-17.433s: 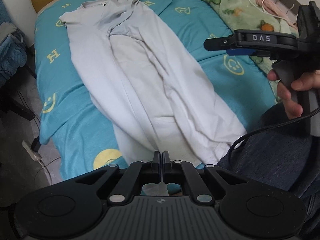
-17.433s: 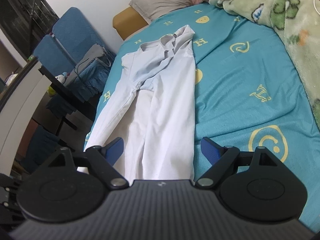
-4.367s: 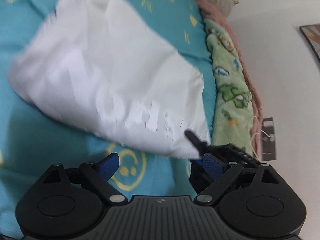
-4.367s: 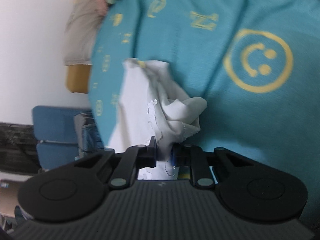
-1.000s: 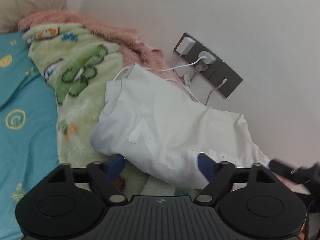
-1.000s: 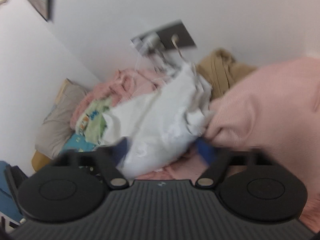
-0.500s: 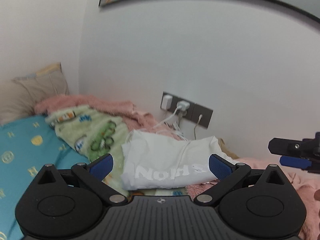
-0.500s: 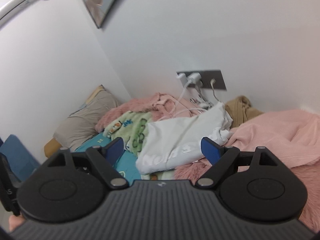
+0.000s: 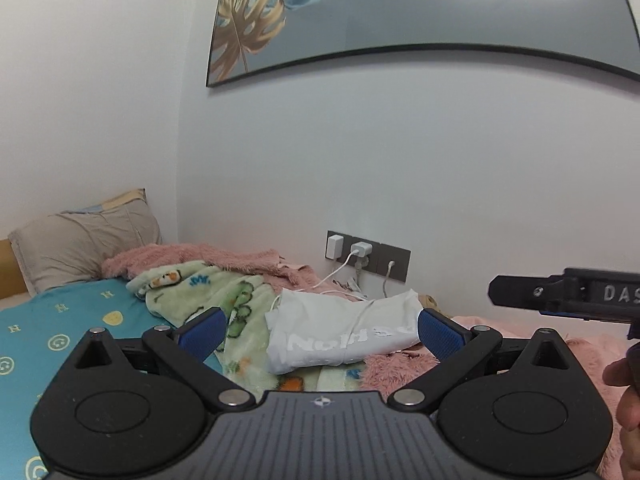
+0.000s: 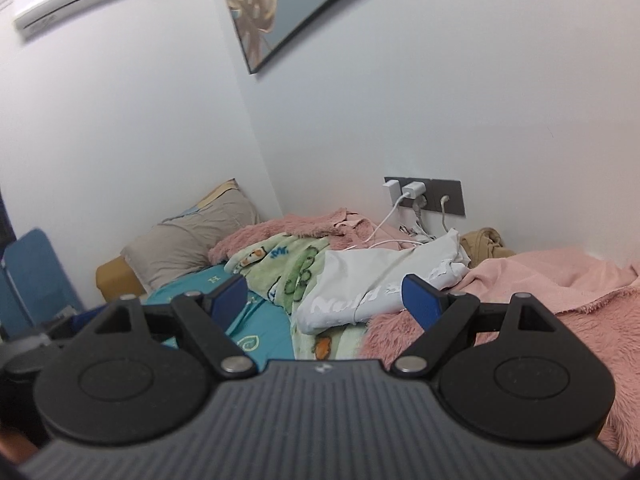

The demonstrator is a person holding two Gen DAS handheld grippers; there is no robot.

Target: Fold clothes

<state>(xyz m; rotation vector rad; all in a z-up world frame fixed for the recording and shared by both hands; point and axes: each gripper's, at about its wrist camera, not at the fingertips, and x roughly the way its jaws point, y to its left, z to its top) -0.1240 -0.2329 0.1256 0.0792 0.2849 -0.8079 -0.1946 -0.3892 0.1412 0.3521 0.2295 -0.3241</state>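
The folded white shirt (image 9: 340, 334) with white lettering lies on the green and pink blankets by the wall, also in the right wrist view (image 10: 376, 286). A white charging cable lies across it. My left gripper (image 9: 320, 332) is open and empty, held back from the shirt. My right gripper (image 10: 324, 298) is open and empty, also back from the shirt. The right gripper shows at the right edge of the left wrist view (image 9: 568, 294).
A green cartoon blanket (image 9: 200, 300) and a pink fleece blanket (image 10: 560, 280) cover the bed's wall side. A grey pillow (image 9: 80, 244) lies at the head. A wall socket panel (image 9: 368, 256) with chargers sits behind the shirt. The teal sheet (image 9: 52, 328) lies left.
Both grippers have let go of the folded shirt and drawn back and up from it. The shirt stays on the blankets by the wall.
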